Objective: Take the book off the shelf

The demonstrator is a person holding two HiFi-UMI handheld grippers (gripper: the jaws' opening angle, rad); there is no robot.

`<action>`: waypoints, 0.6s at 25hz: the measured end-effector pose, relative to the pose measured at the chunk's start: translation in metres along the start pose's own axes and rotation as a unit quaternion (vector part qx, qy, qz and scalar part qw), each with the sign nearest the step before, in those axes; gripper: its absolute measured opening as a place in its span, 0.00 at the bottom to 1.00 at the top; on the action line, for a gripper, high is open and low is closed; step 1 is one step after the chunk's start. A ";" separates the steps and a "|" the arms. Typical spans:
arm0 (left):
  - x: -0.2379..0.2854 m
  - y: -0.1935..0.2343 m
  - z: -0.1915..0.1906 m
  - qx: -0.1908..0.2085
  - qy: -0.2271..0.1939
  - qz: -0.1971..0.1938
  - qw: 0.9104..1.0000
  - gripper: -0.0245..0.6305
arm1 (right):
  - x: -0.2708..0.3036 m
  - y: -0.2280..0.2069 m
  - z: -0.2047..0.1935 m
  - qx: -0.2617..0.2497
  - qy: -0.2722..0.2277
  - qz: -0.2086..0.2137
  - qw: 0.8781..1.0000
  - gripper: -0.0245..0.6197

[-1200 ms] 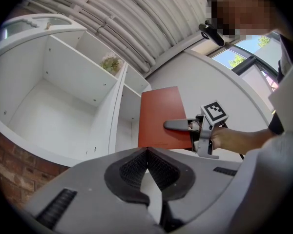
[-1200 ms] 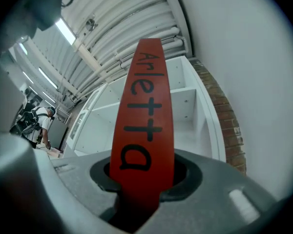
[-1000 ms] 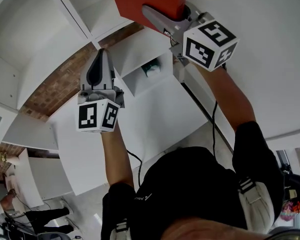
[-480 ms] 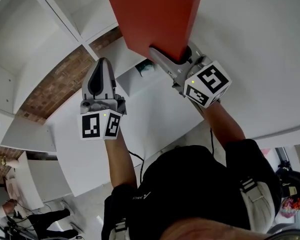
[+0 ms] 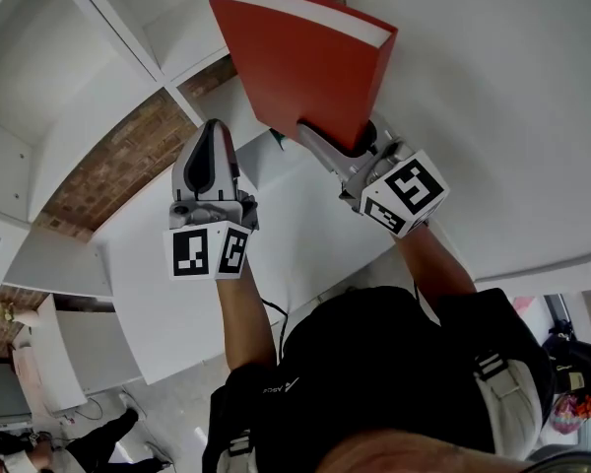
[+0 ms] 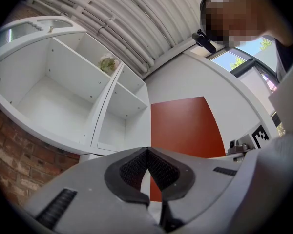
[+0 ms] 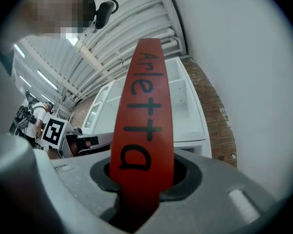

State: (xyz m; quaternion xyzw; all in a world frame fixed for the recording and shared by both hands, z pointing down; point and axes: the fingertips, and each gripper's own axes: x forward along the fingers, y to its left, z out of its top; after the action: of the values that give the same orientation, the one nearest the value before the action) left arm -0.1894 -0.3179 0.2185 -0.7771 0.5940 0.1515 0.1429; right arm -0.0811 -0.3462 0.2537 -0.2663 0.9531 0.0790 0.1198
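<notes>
A red hardcover book [image 5: 295,62] with a hand-lettered spine [image 7: 141,106] is held up in the air, away from the white shelf unit [image 5: 98,67]. My right gripper [image 5: 343,144] is shut on the book's lower spine end, and both pads press its covers [image 7: 140,179]. Left of the book and apart from it, my left gripper [image 5: 214,128] is shut with nothing in it. In the left gripper view its pads meet at the tips [image 6: 147,152], with the book's red cover [image 6: 185,126] beyond them and the open shelf compartments [image 6: 73,91] to the left.
A brick wall [image 5: 118,161] shows behind the shelf's open back. A small pale green thing [image 6: 107,63] sits in an upper compartment. A plain white wall [image 5: 492,87] fills the right side. A black cable [image 5: 421,249] hangs below the right arm. A person [image 5: 89,441] stands on the floor far below.
The right gripper has come down and to the left with the book, so the whole red cover now shows. The left gripper has shifted slightly right and stays shut.
</notes>
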 end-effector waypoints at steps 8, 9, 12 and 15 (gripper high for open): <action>0.002 -0.002 -0.002 0.003 0.002 0.000 1.000 0.03 | 0.000 -0.001 -0.001 -0.002 -0.004 0.000 1.000 0.28; 0.002 -0.002 -0.002 0.004 0.002 0.000 1.000 0.03 | 0.000 -0.002 -0.001 -0.002 -0.004 0.000 1.000 0.28; 0.003 -0.001 -0.002 0.005 0.003 -0.001 1.000 0.03 | 0.001 -0.003 -0.001 0.001 -0.005 0.000 1.000 0.28; 0.003 -0.001 -0.002 0.006 0.004 -0.001 1.000 0.03 | 0.001 -0.003 -0.002 0.002 -0.005 0.000 1.000 0.28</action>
State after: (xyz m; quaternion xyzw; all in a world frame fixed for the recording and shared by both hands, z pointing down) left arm -0.1874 -0.3213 0.2196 -0.7776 0.5944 0.1447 0.1450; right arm -0.0811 -0.3494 0.2546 -0.2653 0.9528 0.0786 0.1251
